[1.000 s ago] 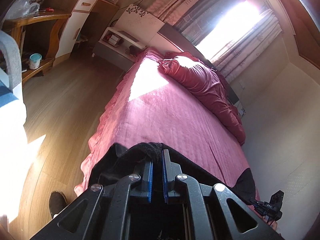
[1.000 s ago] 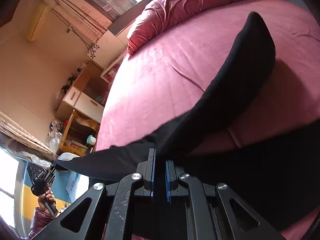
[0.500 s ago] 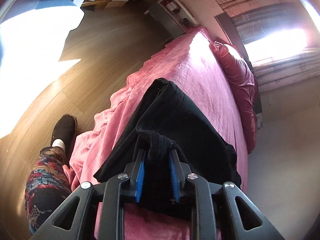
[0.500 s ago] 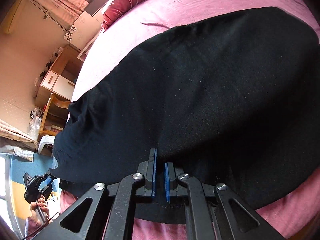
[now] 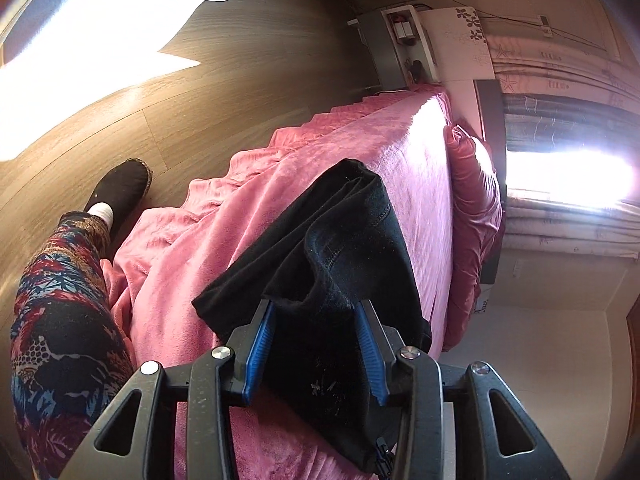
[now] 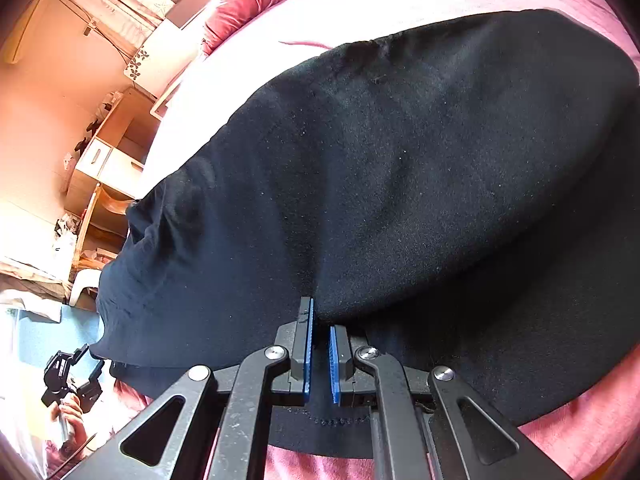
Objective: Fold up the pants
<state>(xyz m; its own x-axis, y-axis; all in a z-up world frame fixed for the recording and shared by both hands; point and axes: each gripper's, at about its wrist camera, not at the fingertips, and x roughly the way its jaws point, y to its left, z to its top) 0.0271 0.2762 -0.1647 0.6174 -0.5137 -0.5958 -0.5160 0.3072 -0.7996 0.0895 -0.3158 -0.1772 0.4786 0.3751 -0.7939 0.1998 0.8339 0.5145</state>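
While folded, pants (image 6: 400,184) on bed (image 5: 224,248)

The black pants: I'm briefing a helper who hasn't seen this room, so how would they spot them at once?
Find the bed with the pink bedspread. The black pants lie folded on it near the foot, by the left gripper. They are the only black fabric on the pink bedding.

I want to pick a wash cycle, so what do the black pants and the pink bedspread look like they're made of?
Black pants: seemingly a soft, matte knit, maybe cotton-blend; faint fuzz, lint specks, limp folds. Pink bedspread: probably plush fleece or velvet-like; short nap with a soft sheen in sunlight.
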